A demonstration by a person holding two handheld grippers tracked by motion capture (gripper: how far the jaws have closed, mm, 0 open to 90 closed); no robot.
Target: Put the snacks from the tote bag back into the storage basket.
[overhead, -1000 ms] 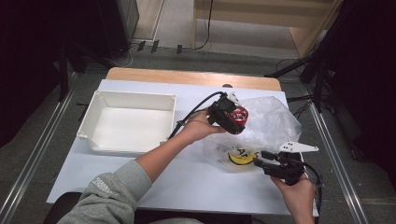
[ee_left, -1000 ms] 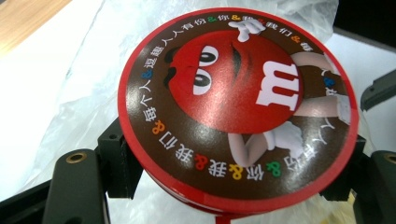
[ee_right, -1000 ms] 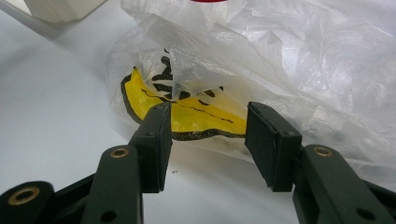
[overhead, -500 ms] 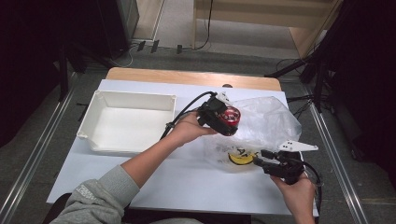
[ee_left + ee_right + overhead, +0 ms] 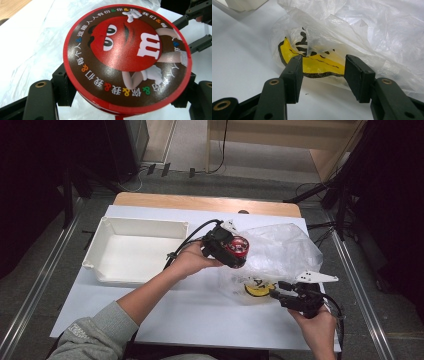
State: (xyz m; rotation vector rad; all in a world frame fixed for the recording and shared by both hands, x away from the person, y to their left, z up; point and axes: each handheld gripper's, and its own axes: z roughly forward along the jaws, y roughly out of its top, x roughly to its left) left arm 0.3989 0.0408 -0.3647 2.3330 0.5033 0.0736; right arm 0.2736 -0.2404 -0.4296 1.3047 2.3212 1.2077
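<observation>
Tray (image 5: 107, 268), white, lies well to the left of both grippers on the table (image 5: 200, 310). Left gripper (image 5: 231, 251) is raised over the plastic bag (image 5: 287, 250); its jaws press the sides of a round red candy tin (image 5: 126, 56), the printed lid facing the camera between them. Right gripper (image 5: 280, 291) rests low at the bag's near edge, jaws parted and holding nothing; a yellow disc (image 5: 317, 63), inside the bag, lies just ahead of the gap.
</observation>
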